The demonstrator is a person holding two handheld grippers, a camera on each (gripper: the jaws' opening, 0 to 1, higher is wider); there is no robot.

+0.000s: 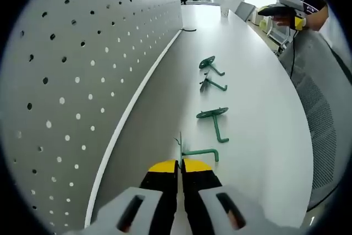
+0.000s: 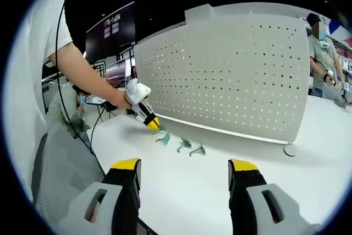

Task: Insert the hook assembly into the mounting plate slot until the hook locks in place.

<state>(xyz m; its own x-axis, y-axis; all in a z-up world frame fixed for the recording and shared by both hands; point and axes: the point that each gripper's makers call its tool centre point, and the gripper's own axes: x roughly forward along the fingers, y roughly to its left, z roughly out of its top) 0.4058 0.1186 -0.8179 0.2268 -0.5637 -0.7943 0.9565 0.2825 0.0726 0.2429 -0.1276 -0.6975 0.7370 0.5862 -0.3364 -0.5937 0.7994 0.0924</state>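
My left gripper (image 1: pixel 180 164) is shut, and the thin plate of a green hook (image 1: pixel 199 152) stands between its yellow tips, just above the white table (image 1: pixel 258 108). Three more green hooks lie in a row beyond it: one near (image 1: pixel 214 117), one further (image 1: pixel 212 85), one furthest (image 1: pixel 209 64). The white pegboard (image 1: pixel 82 81) rises along the left. In the right gripper view, the left gripper (image 2: pixel 153 124) holds that green hook (image 2: pixel 161 128) low in front of the pegboard (image 2: pixel 231 75), beside the loose hooks (image 2: pixel 184 145). My right gripper (image 2: pixel 184 171) is open and holds nothing, well back from them.
A round foot (image 2: pixel 290 149) stands at the pegboard's right end. A person (image 2: pixel 322 48) stands at the far right by the table. Another person (image 2: pixel 69 111) sits behind the left arm. The right gripper (image 1: pixel 286 8) hangs off the table's far edge.
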